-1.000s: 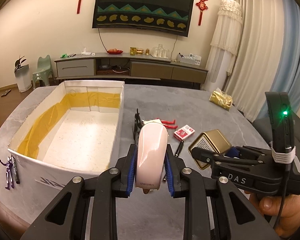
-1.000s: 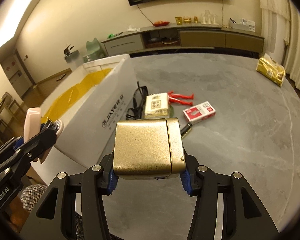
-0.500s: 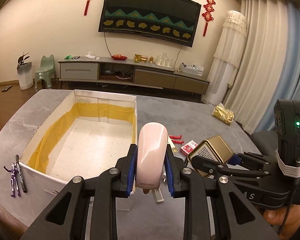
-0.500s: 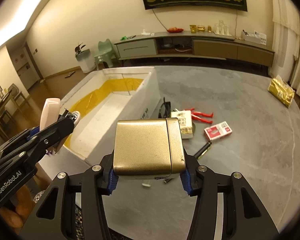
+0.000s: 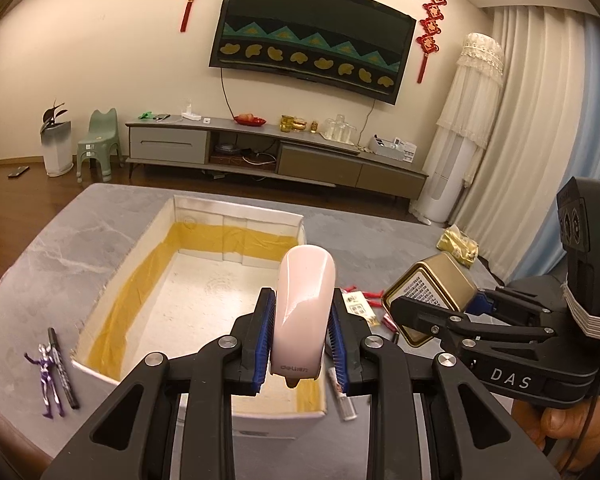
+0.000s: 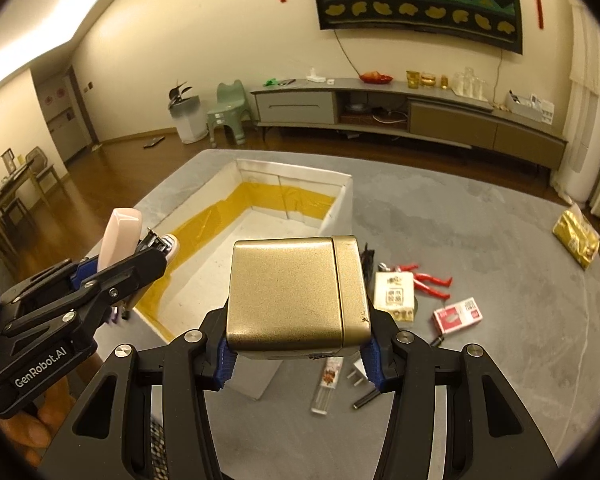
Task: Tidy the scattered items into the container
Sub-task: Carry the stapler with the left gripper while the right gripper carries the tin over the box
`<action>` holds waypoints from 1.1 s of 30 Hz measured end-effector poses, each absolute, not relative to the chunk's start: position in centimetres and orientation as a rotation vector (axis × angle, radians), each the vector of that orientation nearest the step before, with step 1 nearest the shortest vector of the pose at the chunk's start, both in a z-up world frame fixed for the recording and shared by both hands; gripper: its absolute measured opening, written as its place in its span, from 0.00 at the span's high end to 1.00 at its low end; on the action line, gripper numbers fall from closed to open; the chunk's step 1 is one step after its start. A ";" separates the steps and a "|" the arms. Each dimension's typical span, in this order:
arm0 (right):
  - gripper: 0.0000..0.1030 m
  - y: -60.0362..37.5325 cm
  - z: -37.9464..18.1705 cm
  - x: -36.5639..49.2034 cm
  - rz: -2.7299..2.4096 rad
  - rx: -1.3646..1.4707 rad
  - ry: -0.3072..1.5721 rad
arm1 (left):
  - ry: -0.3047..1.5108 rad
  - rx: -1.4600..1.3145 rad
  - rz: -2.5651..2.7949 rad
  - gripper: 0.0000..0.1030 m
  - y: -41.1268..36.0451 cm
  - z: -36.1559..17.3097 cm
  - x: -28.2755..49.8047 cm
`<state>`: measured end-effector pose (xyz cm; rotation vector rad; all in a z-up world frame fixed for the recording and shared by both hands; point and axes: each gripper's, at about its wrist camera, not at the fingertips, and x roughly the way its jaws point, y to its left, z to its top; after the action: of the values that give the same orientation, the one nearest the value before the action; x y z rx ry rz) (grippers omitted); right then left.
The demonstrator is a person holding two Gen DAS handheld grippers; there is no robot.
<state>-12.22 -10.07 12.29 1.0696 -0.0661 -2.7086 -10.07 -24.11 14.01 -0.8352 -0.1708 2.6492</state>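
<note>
Two black pens [image 5: 62, 366] (left view only).

Home living rm: wall TV [image 5: 312, 36], media console [image 5: 276, 152], curtains [image 5: 540, 128].

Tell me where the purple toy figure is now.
In the left wrist view, the purple toy figure lies on the table, left of the white box, beside a black pen.

**Item count on the worktop**

There were two toy figures, one purple [image 5: 49, 380] and one red [image 6: 428, 278]; two gold tins [image 6: 292, 296] [image 6: 576, 236]; one white box [image 5: 196, 300]; one pink stapler [image 5: 304, 312]; one red card pack [image 6: 458, 315]; one black marker [image 5: 62, 366].
</note>
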 end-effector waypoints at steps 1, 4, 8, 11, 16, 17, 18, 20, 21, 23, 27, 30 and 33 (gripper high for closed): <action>0.48 -10.5 12.5 -12.6 -2.702 1.068 -0.058 | -0.170 -0.836 2.648 0.73 -24.3 14.1 -10.3; 0.48 -11.2 13.0 -13.5 -2.694 1.062 -0.036 | -0.163 -0.838 2.652 0.74 -25.0 14.5 -11.1; 0.48 -12.0 13.7 -14.8 -2.693 1.049 -0.015 | -0.149 -0.843 2.664 0.73 -25.8 14.7 -12.2; 0.48 -12.8 14.0 -16.1 -2.689 1.043 0.000 | -0.138 -0.852 2.672 0.74 -26.3 14.7 -13.3; 0.48 -13.6 14.0 -17.9 -2.671 1.046 0.019 | -0.139 -0.890 2.661 0.74 -26.9 14.6 -15.2; 0.48 -13.8 13.9 -18.3 -2.668 1.048 0.022 | -0.141 -0.899 2.657 0.73 -27.1 14.6 -15.6; 0.48 -13.9 13.9 -18.6 -2.663 1.049 0.020 | -0.146 -0.911 2.651 0.74 -27.3 14.6 -16.1; 0.48 -14.2 13.8 -19.4 -2.654 1.054 0.020 | -0.152 -0.938 2.643 0.74 -27.5 14.4 -16.9; 0.48 -14.4 13.7 -19.8 -2.653 1.056 0.023 | -0.158 -0.956 2.636 0.74 -27.7 14.3 -17.5; 0.48 -14.7 13.6 -20.7 -2.643 1.062 0.030 | -0.164 -0.986 2.627 0.74 -28.0 14.0 -18.3; 0.48 -15.2 13.2 -22.3 -2.622 1.076 0.035 | -0.139 -1.021 2.620 0.74 -27.9 13.7 -19.6; 0.48 -15.5 12.9 -23.6 -2.603 1.083 0.034 | -0.117 -1.048 2.611 0.74 -27.5 13.5 -20.7; 0.48 -15.6 12.4 -25.0 -2.595 1.098 0.035 | -0.108 -1.090 2.605 0.74 -27.3 13.0 -22.0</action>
<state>-25.00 -15.63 12.44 1.0983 0.0353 -2.5948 -22.03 -27.33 13.01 -1.0900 -0.1079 2.6055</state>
